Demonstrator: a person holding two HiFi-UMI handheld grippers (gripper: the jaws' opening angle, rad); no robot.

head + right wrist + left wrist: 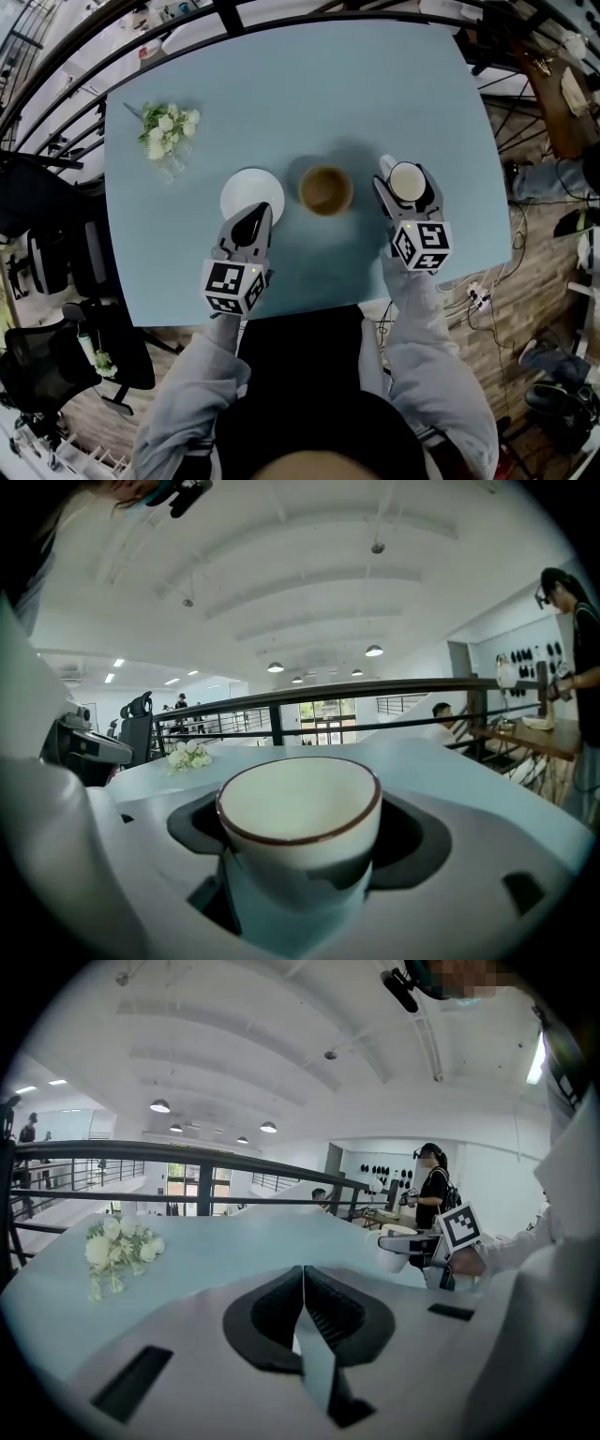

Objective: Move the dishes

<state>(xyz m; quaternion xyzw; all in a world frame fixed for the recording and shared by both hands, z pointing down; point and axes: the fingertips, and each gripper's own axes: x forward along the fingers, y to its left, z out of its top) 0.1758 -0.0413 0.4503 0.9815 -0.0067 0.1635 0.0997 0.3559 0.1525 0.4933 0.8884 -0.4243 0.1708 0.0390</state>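
A white saucer (249,190) lies on the light blue table (309,84), left of a brown bowl (325,189). My left gripper (260,214) hovers at the saucer's near edge with its jaws closed together and nothing between them; in the left gripper view (302,1283) the saucer is hidden. My right gripper (406,187) is shut on a white cup (406,180) with a brown rim, right of the bowl. The cup (300,817) fills the right gripper view, upright between the black pads (417,841). The left gripper view shows the held cup (396,1244) from the side.
A small bunch of white flowers (167,134) sits at the table's far left, also in the left gripper view (117,1246). A black railing (281,14) runs behind the table. Dark chairs (56,253) stand on the left. A person (434,1185) stands far back.
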